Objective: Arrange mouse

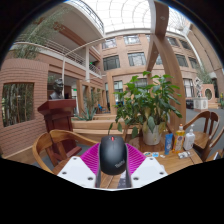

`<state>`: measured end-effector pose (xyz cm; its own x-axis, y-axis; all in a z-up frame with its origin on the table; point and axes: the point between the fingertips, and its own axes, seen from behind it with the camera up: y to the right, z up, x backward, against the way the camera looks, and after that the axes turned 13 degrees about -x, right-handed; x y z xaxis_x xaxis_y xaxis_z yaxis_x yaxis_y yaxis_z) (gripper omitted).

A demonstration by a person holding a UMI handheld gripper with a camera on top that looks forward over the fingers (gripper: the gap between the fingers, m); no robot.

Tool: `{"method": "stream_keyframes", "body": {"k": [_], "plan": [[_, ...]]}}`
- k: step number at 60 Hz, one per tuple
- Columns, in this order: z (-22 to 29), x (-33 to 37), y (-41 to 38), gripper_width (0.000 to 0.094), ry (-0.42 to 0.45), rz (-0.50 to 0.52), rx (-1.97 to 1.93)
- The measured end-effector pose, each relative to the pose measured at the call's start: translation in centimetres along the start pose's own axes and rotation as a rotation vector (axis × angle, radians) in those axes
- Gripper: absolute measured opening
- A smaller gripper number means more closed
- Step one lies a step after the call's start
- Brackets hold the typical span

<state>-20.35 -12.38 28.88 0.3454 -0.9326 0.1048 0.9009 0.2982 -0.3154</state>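
On the far left, a red brick building wall (pixel 30 75) rose with balconies above and a tall window (pixel 17 102) showing greenery. Just in front of it stood a dark reddish wooden stand (pixel 57 112), and below that curved the back of a wooden chair (pixel 45 145) pulled up to the round wooden worktop (pixel 75 140).

In the middle, close to me, the hand-held gripper (pixel 112 172) reached forward with its two white fingers (pixel 78 172) low and spread, magenta pads (pixel 93 158) showing on their inner faces. A black computer mouse (pixel 112 155) sat between the fingers, its scroll wheel facing away. The pads lay close along both its sides, but I could not tell whether they pressed on it or whether it rested on the worktop on its own.

Beyond the mouse stood a leafy green potted plant (pixel 148 100) in a pale pot, with a wooden post (pixel 160 40) rising behind it toward a glass roof.

To the right of the pot, a few small bottles (pixel 180 138) stood together on the worktop, one with a blue label. Farthest right was another wooden chair (pixel 205 135), and behind it more brick façade with rows of windows.
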Motion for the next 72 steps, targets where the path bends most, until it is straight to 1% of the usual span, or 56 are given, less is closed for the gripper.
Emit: {"method": "stream_keyframes", "body": {"k": [4, 6, 8, 11, 12, 13, 17, 18, 23, 25, 30, 37, 41, 42, 44, 47, 48, 51, 55, 59, 68, 72], "plan": [[1.6, -2.8, 2.8, 0.0338, 0.021, -0.042, 0.005], [1.0, -4.4, 5.2, 0.0337, 0.012, -0.076, 0.015], [1.2, -6.9, 6.4, 0.0337, -0.025, -0.118, 0.016], [-1.4, -9.6, 9.9, 0.0338, -0.078, -0.166, 0.006], [-3.2, -10.4, 11.4, 0.0336, -0.096, -0.184, 0.009], [-3.3, -11.0, 11.8, 0.0336, -0.126, -0.206, 0.008], [-7.8, -13.6, 15.8, 0.0336, -0.219, -0.279, 0.011], [-9.6, -14.0, 17.0, 0.0338, -0.248, -0.295, 0.023], [-15.0, -15.0, 20.1, 0.034, -0.36, -0.357, 0.021], [-16.9, -15.4, 21.0, 0.0345, -0.4, -0.367, 0.022], [-20.1, -15.1, 22.4, 0.0381, -0.456, -0.385, 0.014], [-22.3, -15.0, 23.0, 0.0437, -0.514, -0.399, -0.011], [-22.4, -15.0, 22.9, 0.0483, -0.51, -0.39, -0.018], [-22.3, -14.9, 22.8, 0.0513, -0.507, -0.387, -0.017], [-21.7, -14.7, 22.5, 0.0612, -0.507, -0.386, -0.017], [-20.9, -13.9, 21.9, 0.0811, -0.497, -0.376, -0.012], [-20.5, -13.6, 21.6, 0.0865, -0.491, -0.376, -0.01], [-19.0, -12.5, 21.0, 0.084, -0.463, -0.378, 0.003], [-16.8, -10.5, 20.1, 0.0863, -0.428, -0.386, 0.015], [-15.2, -8.0, 18.9, 0.0866, -0.396, -0.391, 0.015], [-11.9, -2.4, 16.7, 0.0862, -0.345, -0.401, 0.023], [-11.0, 0.1, 15.7, 0.0861, -0.335, -0.404, 0.028]]}}
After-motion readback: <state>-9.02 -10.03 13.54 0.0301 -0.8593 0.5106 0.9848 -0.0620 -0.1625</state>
